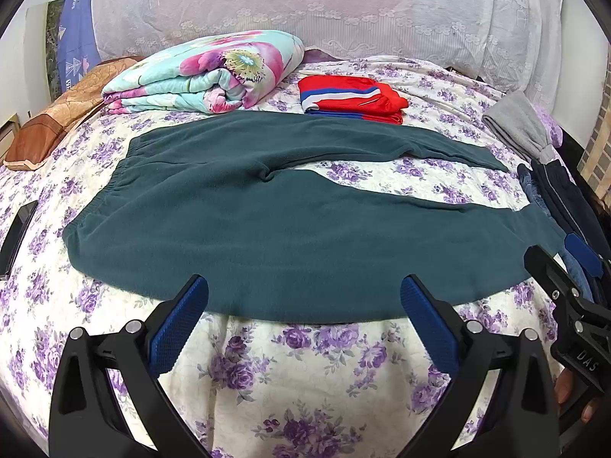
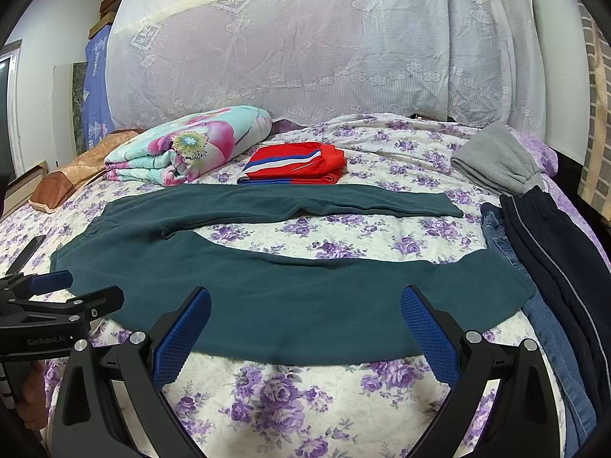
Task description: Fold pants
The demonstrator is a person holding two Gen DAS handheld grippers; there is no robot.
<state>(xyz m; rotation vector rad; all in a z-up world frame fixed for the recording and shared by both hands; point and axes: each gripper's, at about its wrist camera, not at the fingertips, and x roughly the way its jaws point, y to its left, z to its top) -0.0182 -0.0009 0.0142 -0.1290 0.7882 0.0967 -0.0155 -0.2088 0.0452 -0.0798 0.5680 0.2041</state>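
The dark teal fleece pants [image 1: 244, 229] lie spread flat across the purple-flowered bedsheet [image 1: 305, 374], waistband to the left and the two legs parted toward the right, probably laid out so one leg can be folded onto the other. Beyond the pants sit folded red, white and blue shorts [image 1: 349, 99], likely a finished pile. The left gripper [image 1: 304, 297] and the right gripper [image 2: 305, 311] hover at the pants' near edge, jaws wide apart, gripping nothing.

Floral-sheeted bed [image 1: 305, 381], lace-draped headboard [image 1: 305, 0], white wall [image 2: 49, 38]
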